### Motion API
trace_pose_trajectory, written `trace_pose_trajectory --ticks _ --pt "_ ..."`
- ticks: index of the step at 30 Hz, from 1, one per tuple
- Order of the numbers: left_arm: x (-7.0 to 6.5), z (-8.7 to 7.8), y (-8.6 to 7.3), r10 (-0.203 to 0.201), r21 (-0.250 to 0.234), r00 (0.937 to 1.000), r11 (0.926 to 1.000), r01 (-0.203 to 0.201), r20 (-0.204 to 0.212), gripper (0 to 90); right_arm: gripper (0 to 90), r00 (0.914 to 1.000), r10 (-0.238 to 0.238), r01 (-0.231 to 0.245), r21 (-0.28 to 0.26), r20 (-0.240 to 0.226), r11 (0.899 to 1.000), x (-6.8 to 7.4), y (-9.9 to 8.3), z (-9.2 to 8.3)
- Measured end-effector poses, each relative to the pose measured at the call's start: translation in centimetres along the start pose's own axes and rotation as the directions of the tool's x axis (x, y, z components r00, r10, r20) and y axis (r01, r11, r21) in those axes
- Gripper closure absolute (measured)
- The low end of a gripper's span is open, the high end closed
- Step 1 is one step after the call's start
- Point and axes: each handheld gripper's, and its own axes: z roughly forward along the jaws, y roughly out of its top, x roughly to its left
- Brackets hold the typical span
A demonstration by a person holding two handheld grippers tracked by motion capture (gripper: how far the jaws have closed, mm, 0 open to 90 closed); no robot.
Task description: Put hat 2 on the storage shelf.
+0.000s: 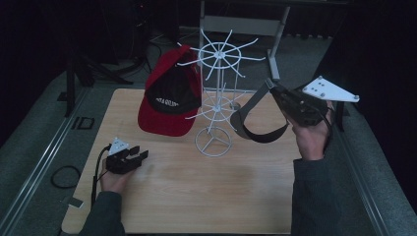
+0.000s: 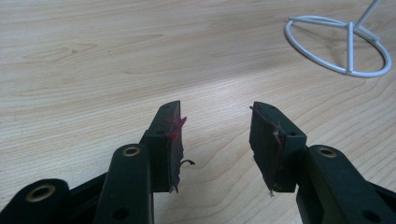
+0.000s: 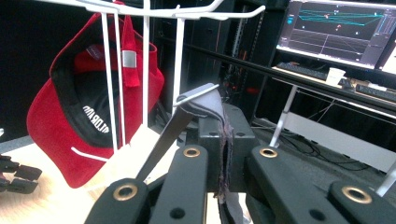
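Right gripper (image 1: 275, 91): raised at right of white wire rack, jaws pressed together on grey fabric of visor; in right gripper view, cloth pinched flat between both pads (image 3: 219, 154).
Grey visor (image 1: 248, 115): hanging in air from right gripper, brim and dark strap looping down toward rack's lower tier, clear of table top.
Left gripper (image 1: 140, 156): resting low on table near front left corner, jaws apart with bare wood between them; frayed pads (image 2: 173, 140) marked with red.
White wire rack (image 1: 216, 98): upright near table centre, ring base (image 2: 338, 46) on wood, spoked tiers above.
Red and black cap (image 1: 169, 98): hung on rack's left side, crown facing camera, brim lowest.
Table (image 1: 196, 196): light wood, rectangular.
Monitor (image 3: 336, 30): lit, behind rack in right gripper view.
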Motion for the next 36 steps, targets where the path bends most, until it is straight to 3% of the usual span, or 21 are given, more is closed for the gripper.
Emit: trace_pose_trajectory --ticks 14,36 --pt "0.0 0.0 0.0 -0.001 0.000 1.0000 1.0000 0.001 0.000 54.5 88.2 0.9994 0.032 -0.033 -0.056 -0.016 0.998 -0.7 1.5 -0.1" --pt "0.0 -0.1 0.0 -0.002 -0.009 1.0000 1.0000 0.002 -0.001 54.1 88.2 0.9993 0.023 -0.025 -0.091 -0.030 0.996 -0.7 3.6 -0.1"
